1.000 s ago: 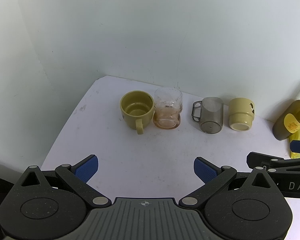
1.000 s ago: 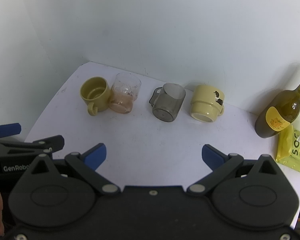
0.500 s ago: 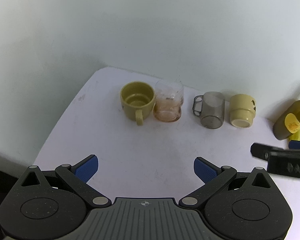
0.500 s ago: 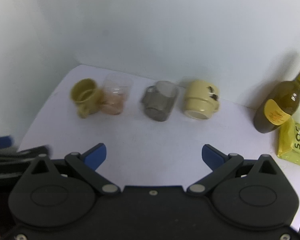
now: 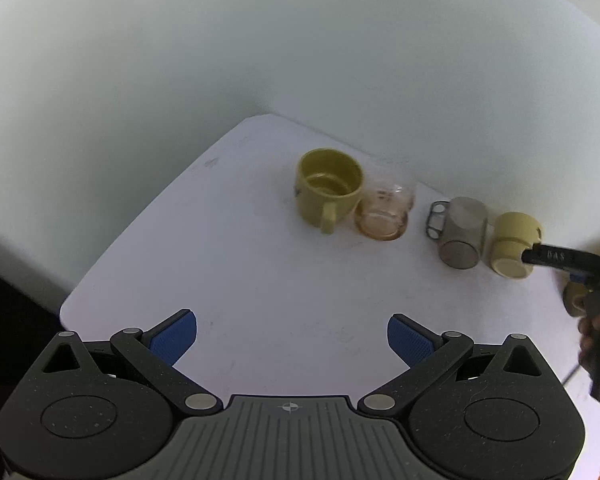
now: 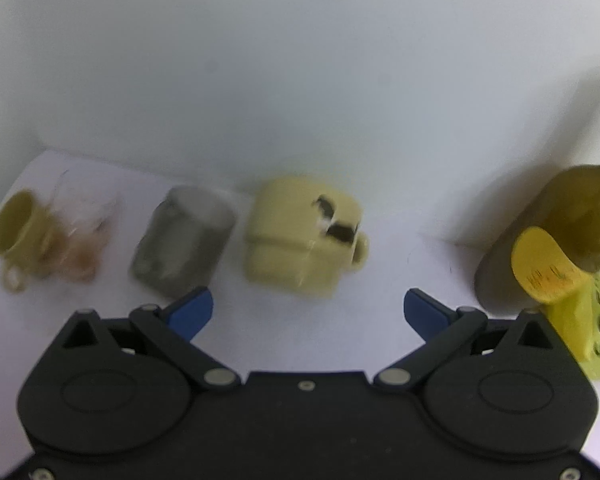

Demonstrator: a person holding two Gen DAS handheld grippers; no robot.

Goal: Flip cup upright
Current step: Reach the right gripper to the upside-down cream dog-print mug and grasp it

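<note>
While your right gripper (image 6: 308, 306) hangs wide open in front of the cream cup (image 6: 302, 238), you are in the approach step. That cup sits upside down near the back wall, between the grey cup (image 6: 182, 246) and the olive bottle (image 6: 556, 248). Your left gripper (image 5: 292, 336) is also released, holding nothing. Next, likely close on the cup's body, lift, then rotate it.

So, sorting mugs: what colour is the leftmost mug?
Olive-yellow mug; clearest in the left wrist view.

White table (image 5: 228, 264), plain white walls (image 5: 260, 40) meeting at corner, soft light
</note>
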